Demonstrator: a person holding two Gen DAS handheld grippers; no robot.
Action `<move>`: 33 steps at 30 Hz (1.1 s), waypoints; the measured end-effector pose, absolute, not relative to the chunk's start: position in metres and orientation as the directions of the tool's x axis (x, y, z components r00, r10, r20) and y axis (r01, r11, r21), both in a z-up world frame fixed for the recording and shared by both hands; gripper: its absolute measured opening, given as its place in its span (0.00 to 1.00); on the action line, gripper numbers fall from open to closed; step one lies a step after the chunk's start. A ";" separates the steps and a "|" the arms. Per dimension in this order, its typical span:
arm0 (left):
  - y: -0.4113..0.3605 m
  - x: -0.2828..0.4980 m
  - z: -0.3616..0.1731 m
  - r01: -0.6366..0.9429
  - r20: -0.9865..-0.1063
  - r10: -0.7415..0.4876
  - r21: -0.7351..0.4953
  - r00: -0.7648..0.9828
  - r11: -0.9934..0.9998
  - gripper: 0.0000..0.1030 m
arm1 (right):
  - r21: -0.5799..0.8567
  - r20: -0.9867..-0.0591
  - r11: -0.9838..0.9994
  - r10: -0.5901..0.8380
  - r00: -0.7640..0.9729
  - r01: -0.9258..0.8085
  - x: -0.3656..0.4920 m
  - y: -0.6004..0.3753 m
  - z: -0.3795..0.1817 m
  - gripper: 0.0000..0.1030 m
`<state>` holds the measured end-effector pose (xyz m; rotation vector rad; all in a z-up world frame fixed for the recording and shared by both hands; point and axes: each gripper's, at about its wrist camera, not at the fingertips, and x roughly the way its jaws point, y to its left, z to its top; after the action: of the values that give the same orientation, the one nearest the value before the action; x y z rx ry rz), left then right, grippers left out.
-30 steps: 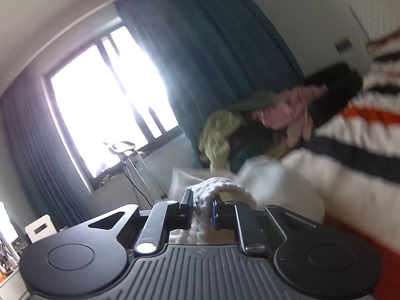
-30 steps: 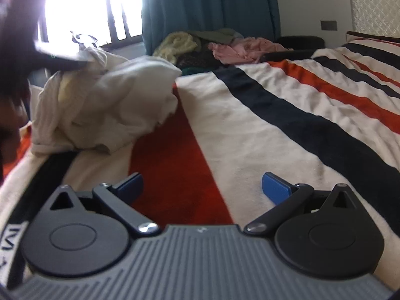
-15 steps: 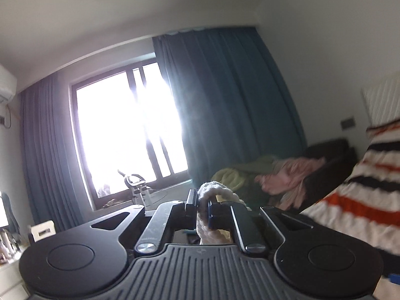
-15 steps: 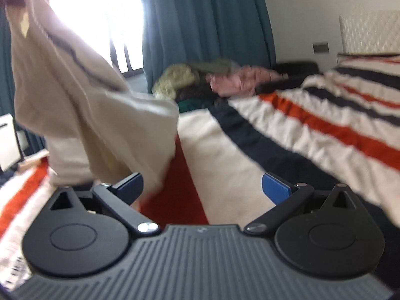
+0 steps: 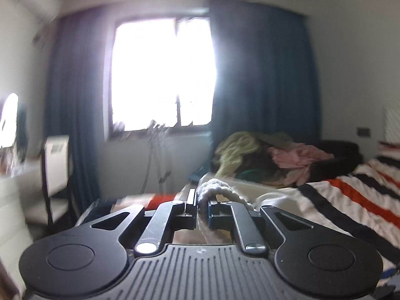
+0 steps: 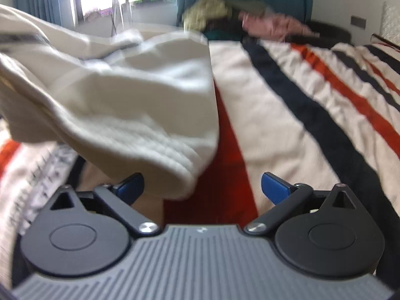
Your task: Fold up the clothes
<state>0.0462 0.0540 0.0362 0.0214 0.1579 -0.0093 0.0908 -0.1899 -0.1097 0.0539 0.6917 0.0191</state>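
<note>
My left gripper (image 5: 202, 206) is shut on a ribbed edge of a cream-white garment (image 5: 217, 187), held above the striped bed. In the right wrist view the same garment (image 6: 130, 95) hangs in folds over the left half of the frame, its ribbed hem just above my open right gripper (image 6: 202, 187). The hem lies close to the left fingertip (image 6: 131, 186); whether it touches is unclear. The right gripper holds nothing.
The bed has a white, black and orange striped blanket (image 6: 312, 105). A pile of yellow, pink and dark clothes (image 5: 272, 160) lies at its far end by blue curtains (image 5: 262, 75). A bright window (image 5: 162, 75) and a white chair (image 5: 55, 157) are at the left.
My left gripper has swung left and lowered with the garment in it. The garment has dropped toward the right gripper and spread across its view. The right gripper has stayed open.
</note>
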 end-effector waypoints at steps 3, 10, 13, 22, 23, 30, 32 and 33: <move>0.104 0.062 0.029 -0.051 -0.262 0.025 -0.095 0.965 0.994 0.08 | 0.067 -0.567 0.998 0.041 0.823 -0.004 0.087 -0.186 -0.106 0.84; 0.171 0.070 0.017 -0.093 -0.421 -0.019 -0.245 0.907 0.965 0.09 | 0.092 -0.387 0.996 0.053 0.921 -0.019 0.077 -0.177 -0.097 0.42; 0.172 0.085 0.012 -0.108 -0.456 -0.022 -0.256 0.890 0.961 0.09 | 0.097 -0.418 0.995 0.062 0.906 -0.024 0.083 -0.175 -0.102 0.39; 0.169 0.088 0.009 -0.127 -0.541 -0.076 -0.327 0.837 0.936 0.11 | 0.011 -0.323 0.994 0.109 0.940 -0.112 0.044 -0.167 -0.055 0.18; 0.171 0.087 0.008 -0.130 -0.557 -0.082 -0.331 0.827 0.935 0.13 | -0.008 -0.322 0.993 0.107 0.940 -0.116 0.036 -0.168 -0.051 0.17; 0.170 0.085 -0.015 -0.137 -0.707 -0.148 -0.330 0.691 0.934 0.33 | -0.009 -0.493 0.987 0.134 0.860 -0.159 0.019 -0.181 -0.058 0.21; 0.165 0.080 -0.020 -0.124 -0.728 -0.171 -0.333 0.664 0.935 0.42 | 0.049 -0.549 0.987 0.157 0.821 -0.156 0.024 -0.187 -0.066 0.21; 0.162 0.076 -0.021 -0.120 -0.734 -0.174 -0.329 0.656 0.937 0.50 | 0.083 -0.568 0.985 0.172 0.805 -0.152 0.027 -0.190 -0.068 0.21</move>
<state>0.0761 0.1619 -0.0214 -0.3677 0.8599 -0.0314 0.0267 -0.1902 -0.0684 0.0339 0.6117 0.1736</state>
